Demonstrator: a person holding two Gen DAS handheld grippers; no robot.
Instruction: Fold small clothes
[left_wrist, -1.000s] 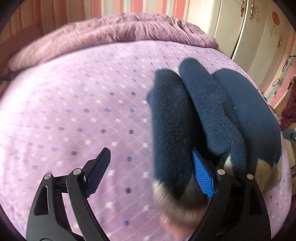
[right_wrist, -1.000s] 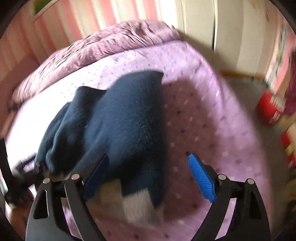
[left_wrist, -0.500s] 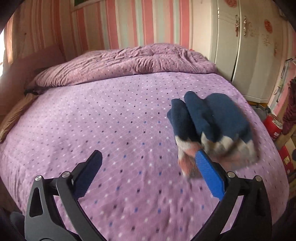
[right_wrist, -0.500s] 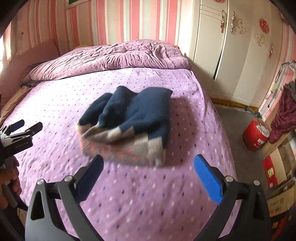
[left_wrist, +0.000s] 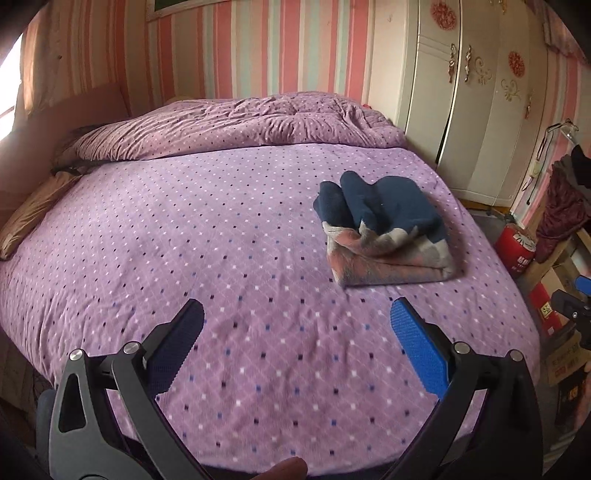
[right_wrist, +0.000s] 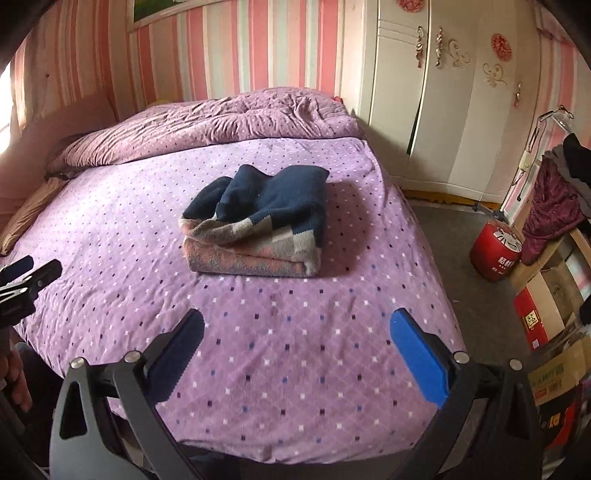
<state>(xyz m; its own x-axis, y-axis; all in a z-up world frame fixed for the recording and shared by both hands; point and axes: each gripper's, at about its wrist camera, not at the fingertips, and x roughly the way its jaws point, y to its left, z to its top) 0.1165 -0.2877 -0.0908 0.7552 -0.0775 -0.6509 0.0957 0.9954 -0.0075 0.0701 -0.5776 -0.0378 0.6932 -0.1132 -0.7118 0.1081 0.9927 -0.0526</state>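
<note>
The sweater (left_wrist: 384, 229) lay folded on the bed (left_wrist: 221, 258), a compact bundle with its navy part on top and its pink-and-grey band along the near edge. In the left wrist view it sat toward the right side of the purple dotted cover; in the right wrist view (right_wrist: 258, 229) it sat near the middle, its shadow falling to the right. Nothing touched it.

The left gripper (left_wrist: 295, 343) hung over the near edge of the bed, well apart from the sweater, its jaws spread wide with only the cover showing between them. One finger (left_wrist: 419, 354) carried a bright blue pad; the other looked dark. The right gripper (right_wrist: 295, 343) was likewise held wide and empty above the near part of the bed (right_wrist: 295, 350), also clear of the sweater. Its tips showed at the right edge of the left view, and the left gripper's tips showed at the left edge of the right view, beside the mattress.

A rumpled duvet (left_wrist: 236, 125) was bunched along the far side of the bed. A white wardrobe (right_wrist: 461, 92) stood to the right against the striped wall (right_wrist: 258, 48). A red canister (right_wrist: 496, 254) stood on the floor beside cardboard boxes (right_wrist: 546, 314), with dark clothes (right_wrist: 554, 206) heaped above them.
</note>
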